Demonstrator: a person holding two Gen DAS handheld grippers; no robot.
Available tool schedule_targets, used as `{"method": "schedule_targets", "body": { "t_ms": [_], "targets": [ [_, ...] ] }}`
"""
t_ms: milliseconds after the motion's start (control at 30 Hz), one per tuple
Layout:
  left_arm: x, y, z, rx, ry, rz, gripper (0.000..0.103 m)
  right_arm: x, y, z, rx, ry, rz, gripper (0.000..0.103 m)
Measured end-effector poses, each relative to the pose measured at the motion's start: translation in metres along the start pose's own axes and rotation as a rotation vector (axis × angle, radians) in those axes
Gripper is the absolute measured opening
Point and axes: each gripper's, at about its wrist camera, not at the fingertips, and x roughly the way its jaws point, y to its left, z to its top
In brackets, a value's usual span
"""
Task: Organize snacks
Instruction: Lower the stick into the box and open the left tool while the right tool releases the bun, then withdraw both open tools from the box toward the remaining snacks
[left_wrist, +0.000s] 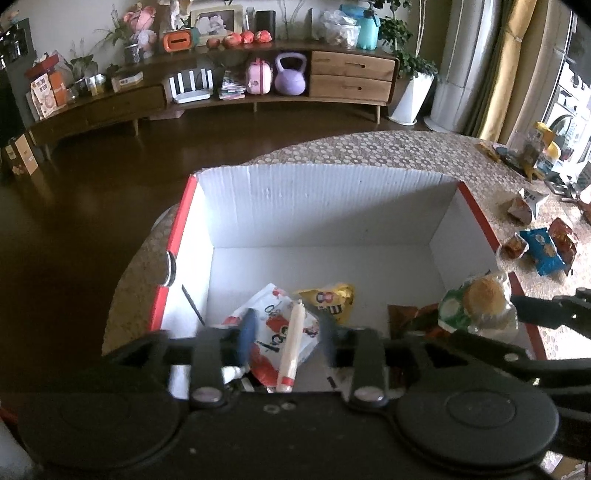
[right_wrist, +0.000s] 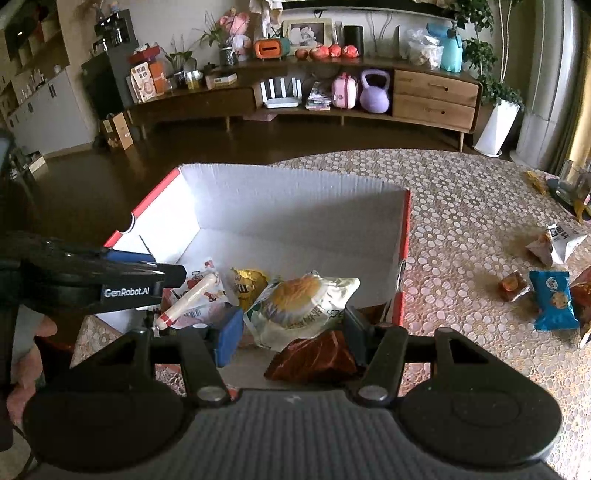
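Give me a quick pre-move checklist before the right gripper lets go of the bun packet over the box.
1. Bun packet held between the right gripper pads: ok.
2. Packet above the open box, inside its walls: ok.
3. Left gripper jaws apart, pressing nothing: ok.
4. Sausage stick lying in the box on the red-and-white packet, free of the left pads: ok in the right wrist view; blurred in the left.
5. Drop spot free: not ok, a dark red packet lies right below.
6. Snacks left on the table: not ok, the blue packet and others wait.
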Motion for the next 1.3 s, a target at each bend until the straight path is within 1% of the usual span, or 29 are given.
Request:
{"method": "schedule_targets", "body": {
  "t_ms": [67,133,300,333,400,567,600,667,700,733,900,1033,1300],
  "targets": [
    [-0.004,0.002,-0.001,-0.011,-0.028,0.009,0.089,0.002,0.000,0.000,0.000,0.005,-0.001,0.058],
    [-0.007,0.002,-0.001,-0.006,-0.048,0.005,0.089,0.005,-0.001,0.000,0.004,0.008,-0.003,0.058],
    [-0.007,0.001,-0.002,0.004,-0.041,0.026,0.089,0.011,-0.003,0.000,0.006,0.022,-0.009,0.058],
    [-0.007,0.001,-0.003,0.002,-0.041,0.029,0.090,0.013,-0.004,-0.001,0.005,0.025,-0.010,0.058],
    [-0.008,0.003,-0.003,-0.006,-0.041,0.033,0.094,0.017,-0.003,-0.001,0.000,0.035,-0.007,0.059],
    [-0.012,0.005,-0.003,-0.014,-0.049,0.031,0.097,0.021,0.000,-0.003,-0.013,0.053,-0.002,0.060],
    [-0.013,0.005,-0.003,-0.014,-0.052,0.033,0.098,0.020,0.000,-0.004,-0.011,0.047,0.001,0.062],
    [-0.015,0.004,-0.004,-0.018,-0.056,0.032,0.100,0.016,0.000,-0.003,-0.005,0.033,0.011,0.068],
    [-0.016,0.005,-0.004,-0.020,-0.058,0.033,0.100,0.013,-0.001,-0.003,-0.003,0.025,0.013,0.074],
    [-0.018,0.004,-0.004,-0.020,-0.060,0.034,0.100,0.010,-0.002,-0.003,-0.003,0.015,0.014,0.077],
    [-0.031,0.000,-0.006,-0.008,-0.079,0.036,0.100,-0.009,-0.003,-0.003,0.005,-0.012,0.020,0.077],
    [-0.047,-0.006,-0.008,-0.004,-0.100,0.022,0.100,-0.027,-0.006,-0.008,0.016,-0.024,0.027,0.077],
    [-0.076,-0.028,-0.015,0.036,-0.131,0.002,0.101,-0.061,-0.012,-0.018,0.020,-0.059,0.019,0.079]
  ]
}}
